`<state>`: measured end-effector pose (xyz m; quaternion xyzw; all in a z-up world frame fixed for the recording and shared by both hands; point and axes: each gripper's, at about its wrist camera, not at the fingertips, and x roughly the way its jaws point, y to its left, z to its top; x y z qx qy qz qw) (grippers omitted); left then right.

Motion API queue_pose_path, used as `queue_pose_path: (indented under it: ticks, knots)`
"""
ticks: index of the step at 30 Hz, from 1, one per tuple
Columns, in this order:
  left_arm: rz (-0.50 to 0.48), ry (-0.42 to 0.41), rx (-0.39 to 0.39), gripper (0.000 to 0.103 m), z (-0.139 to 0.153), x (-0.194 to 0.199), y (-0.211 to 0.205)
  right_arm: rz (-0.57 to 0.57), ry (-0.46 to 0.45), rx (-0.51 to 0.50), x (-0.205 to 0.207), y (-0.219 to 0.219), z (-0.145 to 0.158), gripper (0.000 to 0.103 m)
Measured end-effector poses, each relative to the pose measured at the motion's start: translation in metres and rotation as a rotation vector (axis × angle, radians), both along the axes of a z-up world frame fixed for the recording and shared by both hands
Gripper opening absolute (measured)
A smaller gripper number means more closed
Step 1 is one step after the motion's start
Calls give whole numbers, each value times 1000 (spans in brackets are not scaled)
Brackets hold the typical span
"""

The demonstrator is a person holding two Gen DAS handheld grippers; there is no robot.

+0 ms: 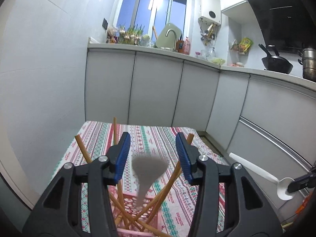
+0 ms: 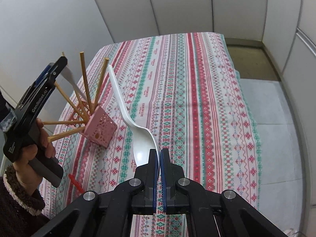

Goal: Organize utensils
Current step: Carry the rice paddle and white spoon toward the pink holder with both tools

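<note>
Chopsticks [image 2: 86, 83] of pale wood fan out of a pink perforated plastic holder [image 2: 100, 126] standing tilted on the striped patterned tablecloth [image 2: 197, 98], near its left edge. The right gripper [image 2: 159, 152] is clamped on the bowl of a white plastic spoon [image 2: 126, 110], its handle pointing away toward the holder. Above the holder the left gripper [image 1: 153, 154] hangs half open, a second white spoon handle [image 2: 69, 77] rising blurred between its fingers, untouched.

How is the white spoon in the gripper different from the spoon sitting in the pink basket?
The white spoon is pinched by its bowl in the right gripper, above the tablecloth; the grey spoon stands in the pink basket among chopsticks. The white spoon's handle points away and up; the grey spoon's handle leans up between the open left gripper's jaws, untouched. Both are flat-handled soup spoons.
</note>
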<state>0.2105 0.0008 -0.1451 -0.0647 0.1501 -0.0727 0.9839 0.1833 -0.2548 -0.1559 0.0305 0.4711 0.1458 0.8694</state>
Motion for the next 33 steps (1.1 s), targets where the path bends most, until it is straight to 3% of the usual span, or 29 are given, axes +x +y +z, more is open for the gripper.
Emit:
queue_pose_path:
  ticks: [2,7,10,15,18,24,28,33]
  knots:
    - [-4,15,2,58,2,0,1,15,-9,-21,-1,3,3,2]
    - [-18,55,-8,59,16,-6,7,69,-44,-105,-4,16,17,2]
    - [-22,100,-33,68,29,-12,16,131,-59,-181,-4,30,29,2]
    - [28,224,-40,74,51,-28,40,283,-59,-396,0,68,47,2]
    - [83,342,-20,81,53,-36,55,367,-45,-540,5,92,54,2]
    - [152,571,88,82,16,-42,80,553,13,-758,20,144,59,2]
    - [167,676,47,82,-13,-35,100,644,66,-845,32,176,43,2]
    - [181,703,53,82,-26,-33,114,718,119,-940,50,206,21,2]
